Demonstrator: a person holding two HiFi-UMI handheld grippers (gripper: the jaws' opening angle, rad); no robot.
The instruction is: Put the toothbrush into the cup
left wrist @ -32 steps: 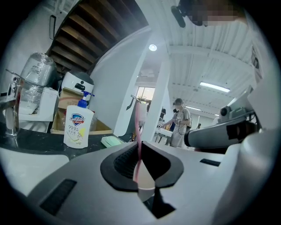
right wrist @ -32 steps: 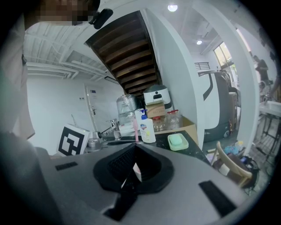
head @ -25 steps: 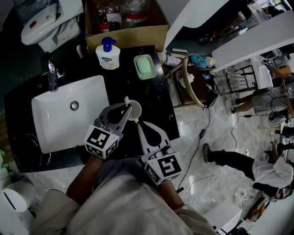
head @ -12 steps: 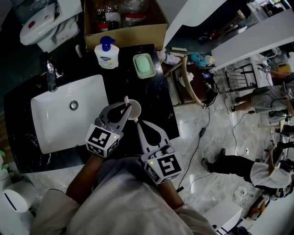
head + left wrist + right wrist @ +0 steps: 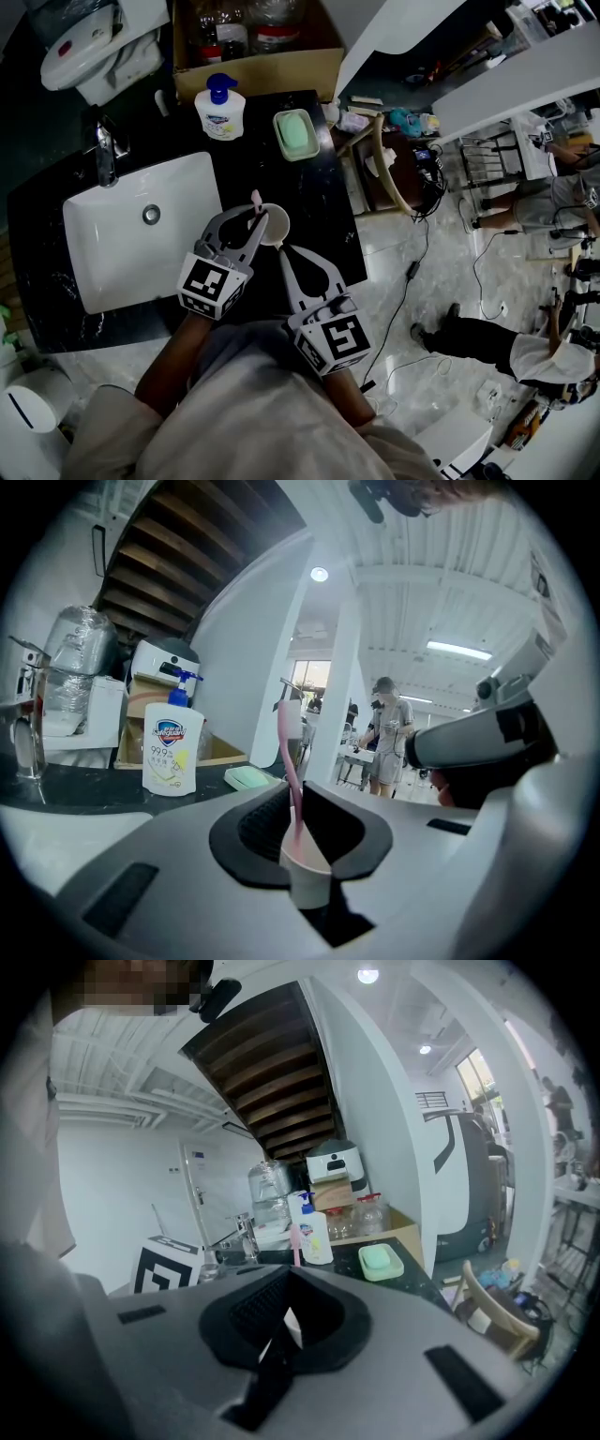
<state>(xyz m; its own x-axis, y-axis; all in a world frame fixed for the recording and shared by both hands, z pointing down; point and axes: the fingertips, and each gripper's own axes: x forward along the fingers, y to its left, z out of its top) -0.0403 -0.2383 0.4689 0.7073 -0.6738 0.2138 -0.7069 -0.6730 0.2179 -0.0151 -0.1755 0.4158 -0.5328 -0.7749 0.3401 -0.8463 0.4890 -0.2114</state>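
A white cup (image 5: pixel 275 223) stands on the black counter (image 5: pixel 305 202), right of the sink. In it a pink toothbrush (image 5: pixel 256 201) stands upright. My left gripper (image 5: pixel 253 223) comes in from the lower left and is shut on the brush handle just above the rim. In the left gripper view the toothbrush (image 5: pixel 287 752) rises from the cup (image 5: pixel 307 878) through the narrow gap of the left gripper (image 5: pixel 292 803). My right gripper (image 5: pixel 283 251) meets the cup's near rim. In the right gripper view a white sliver of cup (image 5: pixel 292 1327) sits in the right gripper (image 5: pixel 284 1321).
A white sink basin (image 5: pixel 112 262) with a faucet (image 5: pixel 106 155) lies to the left. Behind the cup are a soap bottle (image 5: pixel 220 108), a green soap dish (image 5: pixel 294 134) and a cardboard box (image 5: pixel 258 66). A chair (image 5: pixel 389 178) stands off the counter's right edge. People (image 5: pixel 487 337) are on the floor.
Neither gripper, the cup nor the toothbrush has visibly moved. Only people in the background at the right have shifted.
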